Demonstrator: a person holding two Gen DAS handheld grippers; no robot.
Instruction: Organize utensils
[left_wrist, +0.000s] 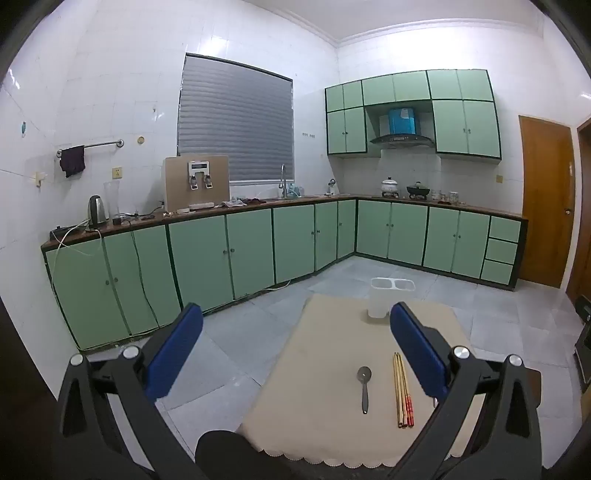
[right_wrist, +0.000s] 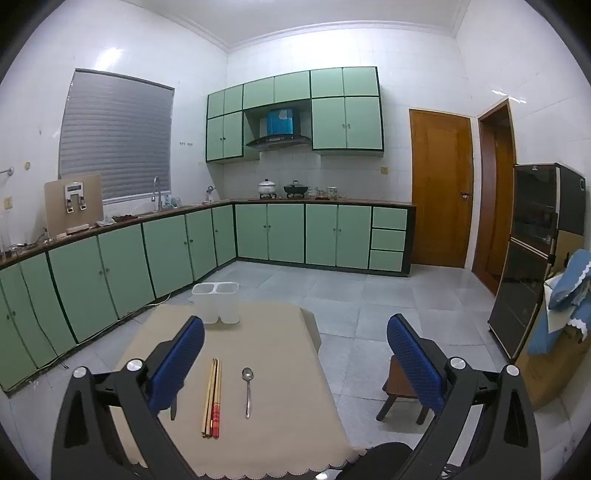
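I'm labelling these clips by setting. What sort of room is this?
A home kitchen, most likely: green cabinets under an L-shaped counter, a range hood over pots on a stove, and a sink faucet by the window.

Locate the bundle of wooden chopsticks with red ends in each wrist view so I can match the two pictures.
Left wrist: wooden chopsticks with red ends, lower right, right of the metal spoon.
Right wrist: chopsticks, lower left, left of the spoon.
Shared landmark: white two-compartment utensil holder at the table's far edge.
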